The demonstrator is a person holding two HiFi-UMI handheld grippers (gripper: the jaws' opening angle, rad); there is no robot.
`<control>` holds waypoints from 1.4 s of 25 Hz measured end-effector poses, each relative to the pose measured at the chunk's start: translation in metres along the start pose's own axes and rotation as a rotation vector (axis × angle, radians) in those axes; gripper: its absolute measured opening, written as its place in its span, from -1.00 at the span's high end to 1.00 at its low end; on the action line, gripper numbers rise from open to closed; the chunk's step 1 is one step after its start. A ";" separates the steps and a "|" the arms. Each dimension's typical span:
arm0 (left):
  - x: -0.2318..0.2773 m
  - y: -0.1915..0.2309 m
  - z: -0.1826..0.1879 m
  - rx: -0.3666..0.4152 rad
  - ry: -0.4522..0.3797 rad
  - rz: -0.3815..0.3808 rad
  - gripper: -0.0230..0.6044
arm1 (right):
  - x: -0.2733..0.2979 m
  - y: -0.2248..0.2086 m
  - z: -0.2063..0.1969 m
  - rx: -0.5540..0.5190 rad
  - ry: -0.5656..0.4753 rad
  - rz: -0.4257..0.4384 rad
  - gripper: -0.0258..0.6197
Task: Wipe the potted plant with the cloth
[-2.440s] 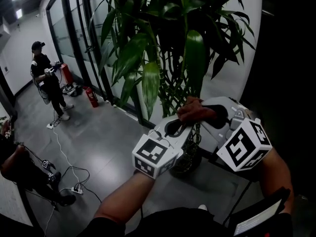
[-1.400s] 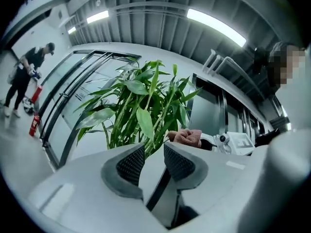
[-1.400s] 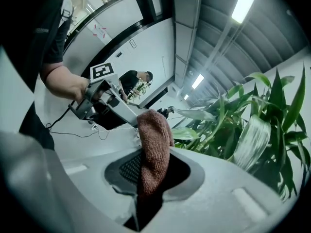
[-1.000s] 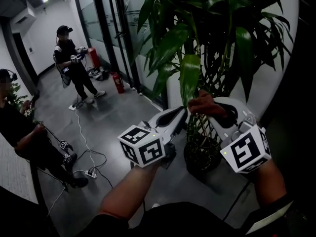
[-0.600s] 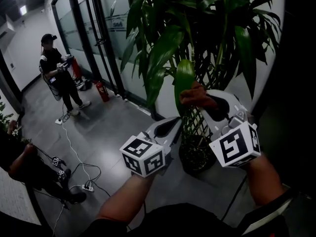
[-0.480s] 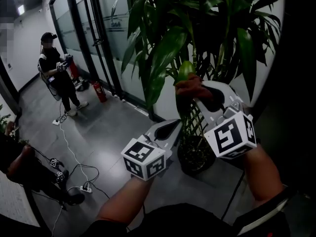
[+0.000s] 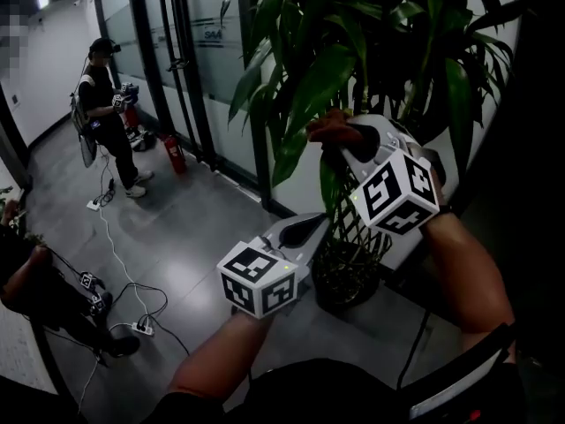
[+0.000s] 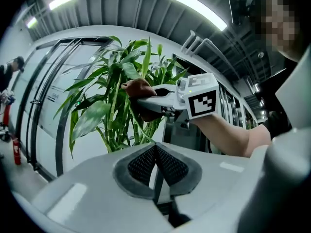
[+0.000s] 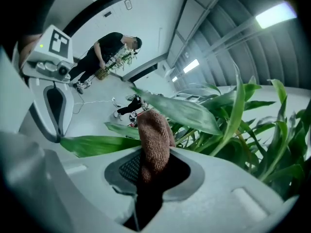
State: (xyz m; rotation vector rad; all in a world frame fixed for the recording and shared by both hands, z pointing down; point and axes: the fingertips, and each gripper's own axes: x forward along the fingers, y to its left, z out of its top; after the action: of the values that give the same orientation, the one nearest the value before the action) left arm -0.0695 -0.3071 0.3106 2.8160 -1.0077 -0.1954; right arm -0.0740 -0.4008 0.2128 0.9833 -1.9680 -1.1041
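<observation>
- Our right gripper (image 7: 338,137) is clamped on the brown cloth (image 7: 327,127), which sticks out past its jaws.
- We hold the cloth high among the leaves of the potted plant (image 7: 371,34), just beside a broad green leaf (image 7: 316,83). We cannot tell whether the two touch.
- Our left gripper (image 7: 320,223) sits lower, jaws pressed together with nothing between them, pointing toward the plant's stalks.
- The plant's dark latticed pot (image 7: 349,268) stands on the grey floor (image 7: 194,228), close to the white wall (image 7: 303,184) and below both grippers.
- A person (image 7: 106,104) stands well apart at the floor's far end, by the glass partition (image 7: 207,69) and near a red fire extinguisher (image 7: 176,155).
</observation>
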 end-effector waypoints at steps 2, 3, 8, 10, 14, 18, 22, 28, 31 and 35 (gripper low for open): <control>-0.001 0.002 -0.002 0.006 0.003 0.012 0.87 | 0.000 0.014 0.000 -0.046 -0.001 0.023 0.73; -0.001 0.002 -0.004 0.009 0.006 0.017 0.87 | 0.000 0.020 0.000 -0.060 -0.003 0.037 0.73; 0.000 0.002 -0.009 0.020 0.023 0.044 0.87 | -0.002 0.044 -0.006 -0.047 -0.019 0.123 0.73; 0.001 0.002 -0.010 0.032 0.028 0.054 0.87 | -0.004 0.056 -0.007 -0.031 -0.028 0.170 0.73; 0.001 0.003 -0.013 0.047 0.039 0.071 0.87 | -0.010 0.078 -0.008 -0.018 -0.041 0.252 0.73; 0.001 0.006 -0.015 0.044 0.044 0.085 0.87 | -0.016 0.091 -0.009 -0.010 -0.055 0.306 0.73; 0.002 0.007 -0.020 0.045 0.053 0.088 0.87 | -0.027 0.108 -0.008 0.067 -0.076 0.423 0.73; 0.002 0.007 -0.021 0.046 0.057 0.088 0.87 | -0.045 0.126 -0.005 0.161 -0.112 0.581 0.73; 0.001 0.008 -0.020 0.053 0.059 0.093 0.87 | -0.049 0.131 -0.004 0.169 -0.120 0.608 0.73; -0.001 0.010 -0.020 0.049 0.055 0.097 0.87 | -0.057 0.128 -0.001 0.140 -0.127 0.591 0.73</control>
State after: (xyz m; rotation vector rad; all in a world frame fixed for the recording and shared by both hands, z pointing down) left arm -0.0726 -0.3122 0.3321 2.7899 -1.1486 -0.0825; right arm -0.0820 -0.3068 0.3168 0.3497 -2.2532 -0.7117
